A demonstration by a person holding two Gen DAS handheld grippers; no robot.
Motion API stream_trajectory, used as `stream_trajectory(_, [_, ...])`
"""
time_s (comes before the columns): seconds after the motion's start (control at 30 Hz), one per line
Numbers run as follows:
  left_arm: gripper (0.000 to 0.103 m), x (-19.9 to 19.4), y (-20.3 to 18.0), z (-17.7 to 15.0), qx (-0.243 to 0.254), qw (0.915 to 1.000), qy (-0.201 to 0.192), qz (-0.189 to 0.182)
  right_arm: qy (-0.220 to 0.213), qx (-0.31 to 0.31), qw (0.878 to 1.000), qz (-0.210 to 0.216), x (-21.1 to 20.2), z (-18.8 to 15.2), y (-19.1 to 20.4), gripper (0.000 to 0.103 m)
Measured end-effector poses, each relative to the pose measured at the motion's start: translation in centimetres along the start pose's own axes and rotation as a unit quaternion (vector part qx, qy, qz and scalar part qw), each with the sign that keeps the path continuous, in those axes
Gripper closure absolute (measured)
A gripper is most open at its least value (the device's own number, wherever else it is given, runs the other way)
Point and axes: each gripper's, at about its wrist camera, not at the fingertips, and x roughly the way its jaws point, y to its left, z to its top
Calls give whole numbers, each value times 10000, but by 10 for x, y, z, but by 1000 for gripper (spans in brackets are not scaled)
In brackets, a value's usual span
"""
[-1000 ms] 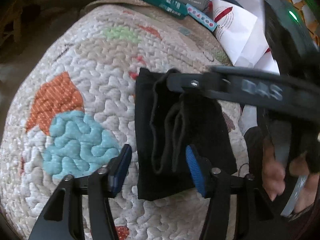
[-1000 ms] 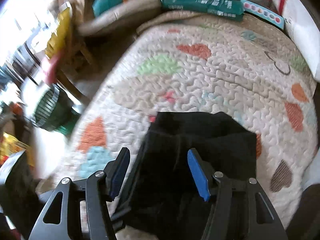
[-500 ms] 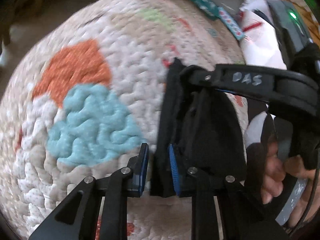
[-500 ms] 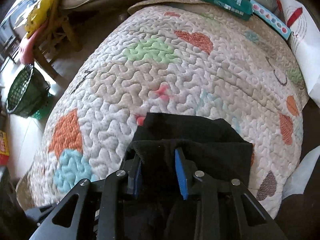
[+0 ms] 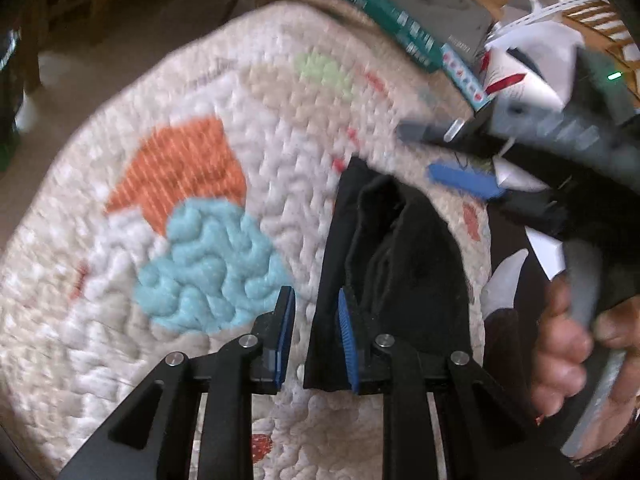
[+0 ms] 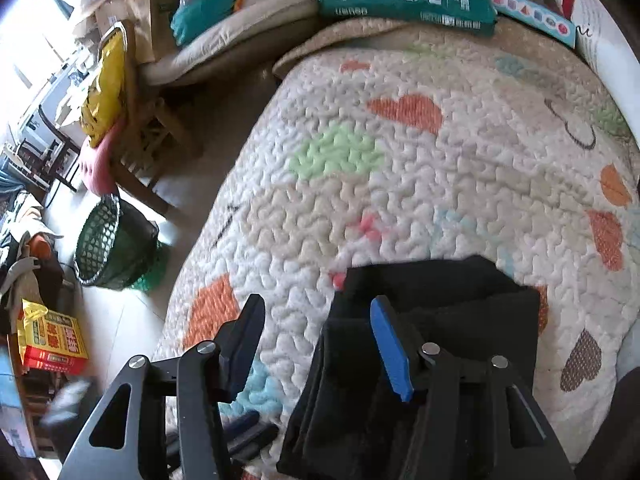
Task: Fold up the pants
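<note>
The black pants (image 5: 404, 256) lie folded into a small bundle on a quilted cover with coloured hearts (image 5: 248, 168). My left gripper (image 5: 314, 334) is partly open, with the near left edge of the bundle reaching between its blue pads but not clamped. My right gripper (image 6: 320, 344) is open above the bundle's left side; the pants (image 6: 448, 320) lie under its right finger. The right gripper also shows, blurred and open, in the left wrist view (image 5: 448, 152) beyond the bundle.
The quilt (image 6: 420, 168) drops off at its left edge to the floor, where a green basket (image 6: 108, 240) and wooden chair legs (image 6: 148, 148) stand. Green packs (image 6: 404, 4), a coloured box and white bags (image 5: 520, 68) line the far edge.
Both grippers were closed on the bundle half a second ago and have now opened. The right gripper has lifted up and away; the bundle rests on the quilt.
</note>
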Motion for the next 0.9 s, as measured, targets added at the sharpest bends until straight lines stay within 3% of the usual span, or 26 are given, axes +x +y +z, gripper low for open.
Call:
stream_trajectory(0.07, [83,-3,-3,2,70,9999,-65,-38,228,42,9996,156,11,-4,-1,65])
stream_trajectory(0.3, [82,12,4,-3,-138,9996,241,102,814,1088,9870,856,71,-4,-30,66])
stream_trajectory(0.4, [78,7,7,3,-199,9997,136,81,622,1280,9824,1208,59,-2,-35,66])
stream_trajectory(0.5, [68,-1,13,10,-263,9996,-45,95,72,1118,9858,1255,15,0,-44,62])
stream_trajectory(0.53, [66,-1,16,12,-298,9995,-59,78,-100,1106,9863,1220,-3,-3,-52,60])
stream_trajectory(0.6, [63,-2,22,14,-384,9992,-69,2,-438,1179,9864,1054,-38,-15,-78,46])
stream_trajectory(0.67, [61,0,23,17,-416,9991,-79,-49,-699,1294,9855,845,-63,-33,-107,42])
stream_trajectory(0.8, [60,4,13,17,-178,9997,-167,-22,-815,1460,9853,356,-86,-80,-155,42])
stream_trajectory(0.9, [58,12,-6,15,291,9992,-197,214,-842,1612,9827,348,-85,-113,-171,42])
